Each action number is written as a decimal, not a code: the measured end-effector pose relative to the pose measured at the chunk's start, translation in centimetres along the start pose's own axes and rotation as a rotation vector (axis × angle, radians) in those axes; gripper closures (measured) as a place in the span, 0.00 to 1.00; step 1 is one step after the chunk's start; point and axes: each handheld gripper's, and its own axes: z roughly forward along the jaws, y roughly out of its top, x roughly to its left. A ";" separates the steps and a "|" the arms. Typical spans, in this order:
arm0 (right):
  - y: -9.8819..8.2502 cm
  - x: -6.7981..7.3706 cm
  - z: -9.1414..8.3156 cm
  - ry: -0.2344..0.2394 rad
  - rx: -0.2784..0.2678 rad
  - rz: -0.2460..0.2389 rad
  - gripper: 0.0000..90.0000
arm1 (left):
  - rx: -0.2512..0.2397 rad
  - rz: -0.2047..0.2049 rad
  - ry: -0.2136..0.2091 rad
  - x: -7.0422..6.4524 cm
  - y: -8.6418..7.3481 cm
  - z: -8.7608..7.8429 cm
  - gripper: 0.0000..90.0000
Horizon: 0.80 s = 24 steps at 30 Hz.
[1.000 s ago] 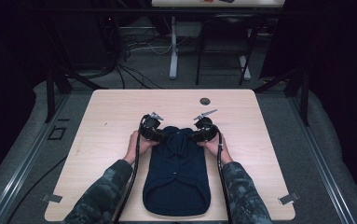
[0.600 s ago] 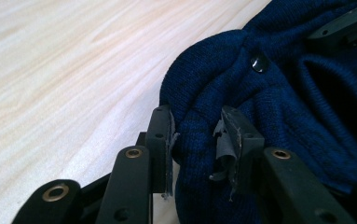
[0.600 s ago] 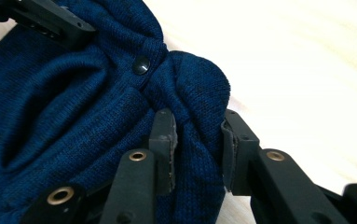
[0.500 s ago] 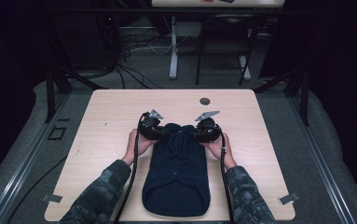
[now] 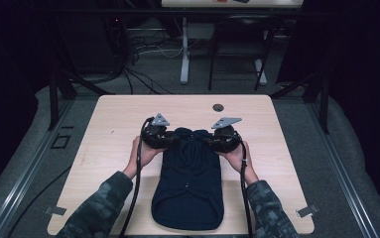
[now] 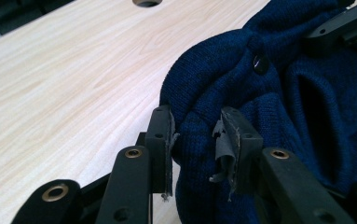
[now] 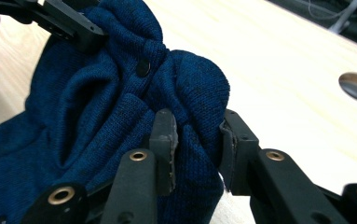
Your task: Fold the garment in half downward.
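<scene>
A dark navy knitted garment (image 5: 190, 183) lies in the lower centre of the high view on a pale wood-grain table (image 5: 118, 134), its rounded hem toward the bottom edge and its top bunched into soft folds. The knit is fine-ribbed, and a small round dark button (image 6: 260, 64) sits on a fold in the upper right of the left gripper view; the same button (image 7: 143, 68) shows upper centre-left in the right gripper view.

The left gripper (image 5: 158, 136), held in the left hand (image 5: 140, 153), meets the garment's top left corner. In the left gripper view its 2 black jaws, faced with frayed grey pads (image 6: 225, 144), are clamped on a thick fold of the knit. The right gripper (image 5: 223, 139), in the right hand (image 5: 237, 156), meets the top right corner; in the right gripper view its 2 jaws pinch another bulging fold.

A flat grey triangular plate (image 5: 160, 119) tops each gripper. A round hole (image 5: 218, 107) sits in the tabletop above centre. Both sleeves (image 5: 98, 208) are camouflage-patterned.
</scene>
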 end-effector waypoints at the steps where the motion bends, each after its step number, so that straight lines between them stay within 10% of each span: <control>1: 0.1 0.2 -0.2 -0.001 -0.004 -0.004 0.77 | 0.000 0.000 0.000 0.0 0.0 0.0 0.74; 24: 1.6 2.2 -3.3 -0.095 -0.086 -0.089 0.78 | -0.057 0.065 0.000 -1.0 1.4 -3.1 0.75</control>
